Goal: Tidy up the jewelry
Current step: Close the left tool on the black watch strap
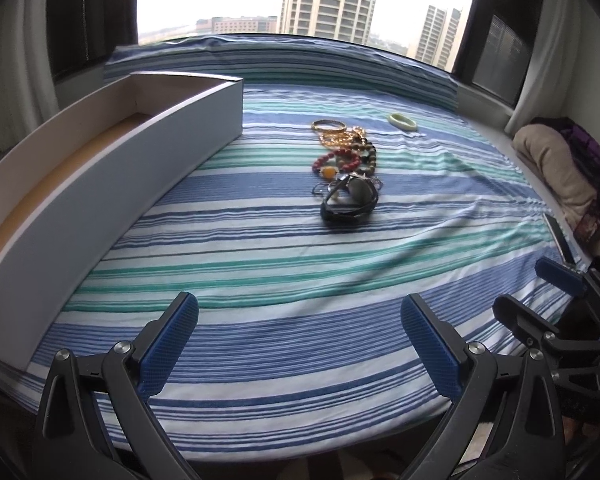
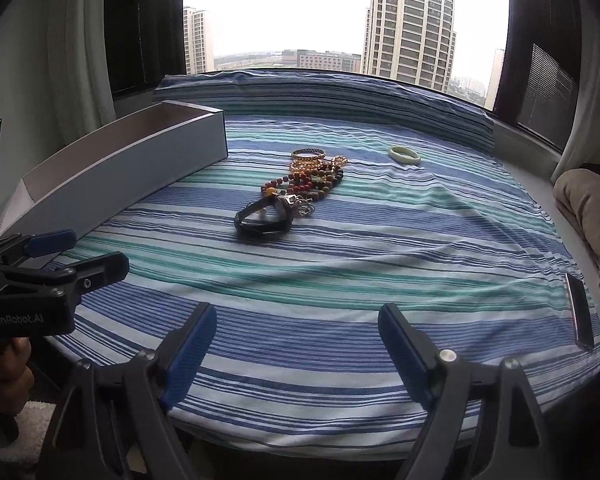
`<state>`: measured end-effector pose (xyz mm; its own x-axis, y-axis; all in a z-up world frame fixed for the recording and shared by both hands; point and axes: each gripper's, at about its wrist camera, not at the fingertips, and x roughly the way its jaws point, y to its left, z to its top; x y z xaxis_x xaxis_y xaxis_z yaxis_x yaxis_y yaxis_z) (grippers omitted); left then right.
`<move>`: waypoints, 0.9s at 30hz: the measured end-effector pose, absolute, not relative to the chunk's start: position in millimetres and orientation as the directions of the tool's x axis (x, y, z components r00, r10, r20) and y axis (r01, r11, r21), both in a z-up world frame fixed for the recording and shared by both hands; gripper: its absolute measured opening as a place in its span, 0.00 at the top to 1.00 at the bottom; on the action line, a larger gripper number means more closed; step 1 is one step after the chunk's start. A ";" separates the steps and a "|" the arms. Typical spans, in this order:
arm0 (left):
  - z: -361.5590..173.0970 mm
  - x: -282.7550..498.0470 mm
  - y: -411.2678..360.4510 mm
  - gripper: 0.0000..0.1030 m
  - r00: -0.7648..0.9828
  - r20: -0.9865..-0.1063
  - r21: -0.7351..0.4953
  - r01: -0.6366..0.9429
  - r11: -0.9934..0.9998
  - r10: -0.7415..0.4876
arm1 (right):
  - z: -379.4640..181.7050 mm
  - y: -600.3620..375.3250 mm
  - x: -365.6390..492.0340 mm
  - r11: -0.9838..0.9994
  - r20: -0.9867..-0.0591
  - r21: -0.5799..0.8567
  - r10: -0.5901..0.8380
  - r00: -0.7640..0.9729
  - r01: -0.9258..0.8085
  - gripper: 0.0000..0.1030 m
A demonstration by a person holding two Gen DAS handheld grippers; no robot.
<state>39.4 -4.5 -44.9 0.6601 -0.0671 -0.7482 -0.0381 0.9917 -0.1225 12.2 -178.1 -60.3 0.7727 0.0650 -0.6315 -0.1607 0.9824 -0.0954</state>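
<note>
A pile of jewelry lies mid-cloth: a black watch [image 1: 350, 202] [image 2: 265, 219] nearest me, red and brown bead bracelets [image 1: 342, 162] [image 2: 306, 184] behind it, gold bangles [image 1: 329, 126] [image 2: 308, 155] farthest. A pale green bangle [image 1: 403, 121] [image 2: 404, 155] lies apart to the right. A long white drawer [image 1: 112, 168] [image 2: 120, 176], open on top, stands at the left. My left gripper [image 1: 299, 322] [image 2: 84, 250] is open near the front edge with nothing between its fingers. My right gripper [image 2: 298, 326] [image 1: 536, 288] is open too, holding nothing, to the right of the left one.
The striped blue, green and white cloth [image 1: 260, 264] covers a window bench. A beige folded blanket [image 1: 552, 172] [image 2: 584, 208] sits at the right edge. A dark phone [image 2: 579, 312] [image 1: 559, 238] lies near the front right. A hand [image 2: 4, 376] holds the left gripper.
</note>
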 end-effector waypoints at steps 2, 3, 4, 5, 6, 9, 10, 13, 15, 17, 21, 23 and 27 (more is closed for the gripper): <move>-46.7 42.2 -5.3 0.02 0.653 -0.754 -0.123 -0.036 0.992 -0.069 | -60.3 -178.8 12.2 0.983 -0.630 -0.094 0.065 0.774 -0.159 0.18; -47.8 43.2 -5.6 0.02 0.650 -0.756 -0.124 -0.034 0.992 -0.072 | -60.6 -179.4 12.3 0.983 -0.630 -0.092 0.066 0.774 -0.159 0.18; -49.1 44.2 -6.4 0.02 0.646 -0.760 -0.123 -0.032 0.992 -0.073 | -61.1 -180.0 12.3 0.983 -0.632 -0.090 0.066 0.772 -0.158 0.18; -50.4 45.4 -7.3 0.02 0.642 -0.763 -0.122 -0.029 0.992 -0.075 | -61.7 -181.1 12.8 0.984 -0.634 -0.087 0.067 0.770 -0.157 0.18; -51.7 46.4 -8.1 0.02 0.638 -0.766 -0.121 -0.025 0.992 -0.078 | -62.6 -181.9 13.2 0.984 -0.637 -0.083 0.068 0.768 -0.156 0.18; -55.0 51.9 -10.7 0.02 0.624 -0.777 -0.115 0.001 0.993 -0.090 | -65.7 -184.1 14.8 0.985 -0.646 -0.073 0.070 0.760 -0.153 0.18; -56.0 54.9 -11.5 0.02 0.618 -0.780 -0.116 0.012 0.993 -0.099 | -66.6 -184.9 15.5 0.986 -0.649 -0.069 0.072 0.757 -0.153 0.18; -58.2 65.8 -13.3 0.02 0.601 -0.791 -0.113 0.047 0.993 -0.118 | -69.6 -186.8 17.0 0.987 -0.657 -0.058 0.077 0.750 -0.151 0.18; -57.8 76.1 -14.9 0.02 0.586 -0.798 -0.115 0.079 0.990 -0.139 | -70.9 -188.4 17.4 0.987 -0.659 -0.050 0.080 0.748 -0.151 0.18; -55.4 88.8 -14.2 0.02 0.574 -0.801 -0.137 0.099 0.986 -0.169 | -71.8 -191.0 17.3 0.988 -0.660 -0.044 0.083 0.746 -0.149 0.18; -50.8 121.2 -20.2 0.02 0.547 -0.808 -0.157 0.156 0.975 -0.218 | -72.9 -195.8 17.3 0.989 -0.663 -0.034 0.083 0.744 -0.141 0.18; -50.8 137.7 -31.7 0.02 0.545 -0.810 -0.115 0.218 0.969 -0.218 | -73.2 -198.6 17.9 0.990 -0.664 -0.030 0.082 0.744 -0.135 0.18; -59.1 166.8 -46.2 0.03 0.558 -0.811 -0.008 0.291 0.957 -0.176 | -73.7 -202.4 17.1 0.992 -0.665 -0.022 0.080 0.742 -0.127 0.18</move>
<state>166.8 -46.2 -59.1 0.5578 -0.1763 -0.8110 0.2906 0.9568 -0.0081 17.1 -202.4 -73.7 0.7421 0.0799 -0.6655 -0.1269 0.9917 -0.0223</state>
